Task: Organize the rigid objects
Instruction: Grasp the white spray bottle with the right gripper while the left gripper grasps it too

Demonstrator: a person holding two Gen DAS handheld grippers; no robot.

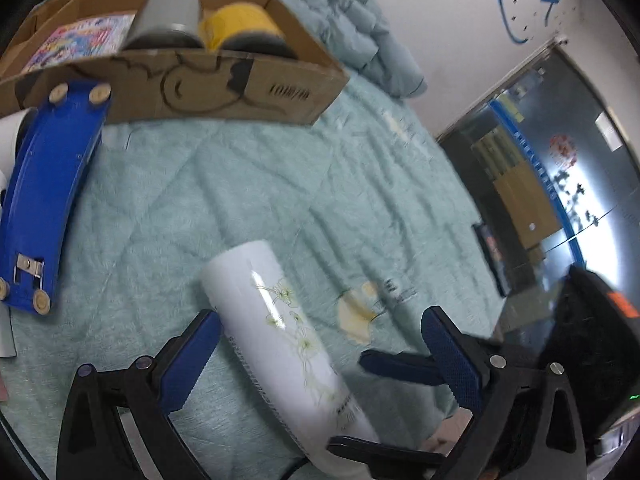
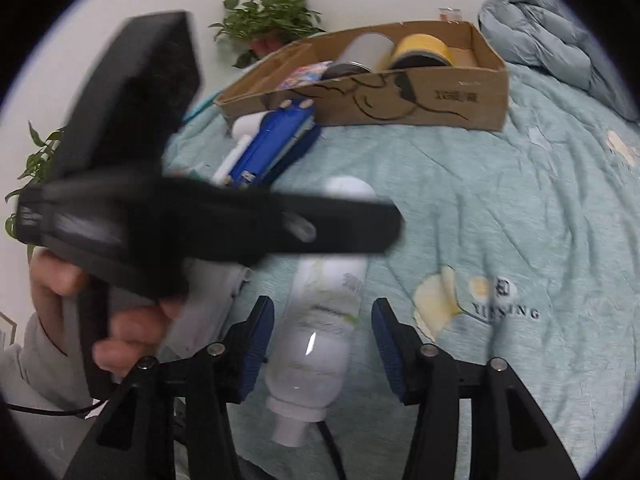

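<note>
A white bottle with a pale flower print [image 1: 280, 328] lies on the teal bedspread [image 1: 248, 184]. My left gripper [image 1: 320, 332] is open around its upper body, not touching. The bottle also shows in the right wrist view [image 2: 320, 320], lying between the open fingers of my right gripper [image 2: 323, 328], cap end toward the camera. The left gripper's black body [image 2: 160, 216] crosses above the bottle in the right wrist view. A blue toy car [image 1: 44, 200] lies upside down at left. A cardboard box [image 1: 224, 88] behind holds a grey cylinder [image 1: 168, 16], a yellow spool [image 1: 240, 24] and a colourful booklet [image 1: 76, 40].
A crumpled pale blue duvet [image 1: 360, 28] lies at the back right of the bed. White objects [image 2: 240, 140] lie beside the blue car [image 2: 272, 140]. Green plants [image 2: 268, 20] stand against the wall. A glass door [image 1: 560, 184] is at right.
</note>
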